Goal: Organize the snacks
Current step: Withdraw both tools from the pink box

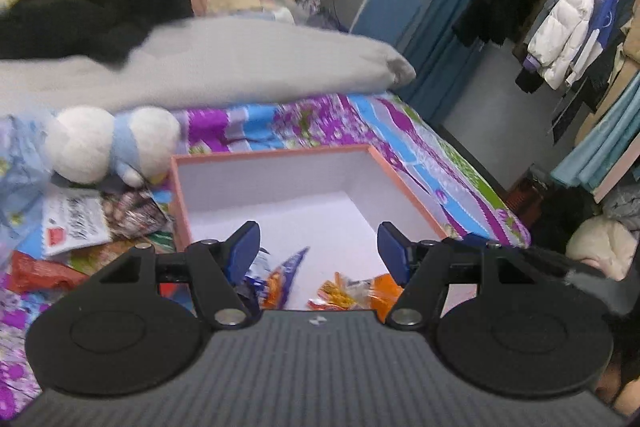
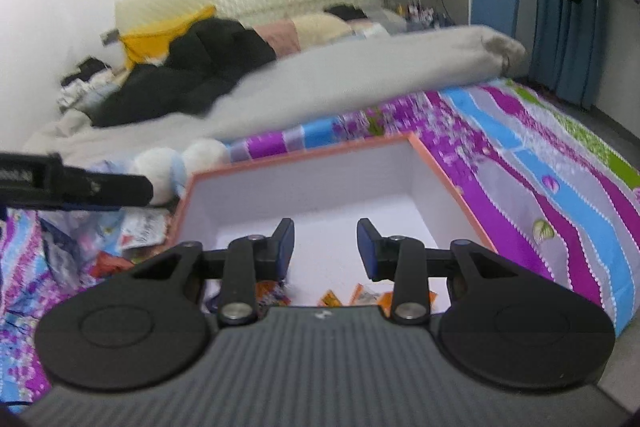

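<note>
**Q:** Where did the snacks stand at that moment?

**A:** Several bright packets (image 1: 344,291), orange, yellow and one blue-purple, lay on the white floor at the near end of an orange-rimmed box (image 1: 276,155), which sat on a purple-and-blue floral bed (image 1: 420,143). More wrappers (image 1: 76,223) lay in a loose heap on the bedspread to the box's left, beside a white-and-blue plush toy (image 1: 112,147).

**Q:** And the two tools?

**A:** The left gripper (image 1: 318,251) hung over the box's near end with its jaws spread wide and nothing between them. The right gripper (image 2: 325,247) hung over the same box, its jaws parted more narrowly, also empty. Neither touched a packet.

**Q:** Why hold both there, empty?

**A:** Judging by the layout, the box served as the collecting place, so packets dropped at its near end made sense. Both tools looked clear of a delivery, and the far half of the box was bare.

**Q:** What remained?

**A:** The heap at left, most likely. A grey duvet (image 2: 360,75) was folded back across the far part of the bed, seemingly to leave sorting room.
</note>
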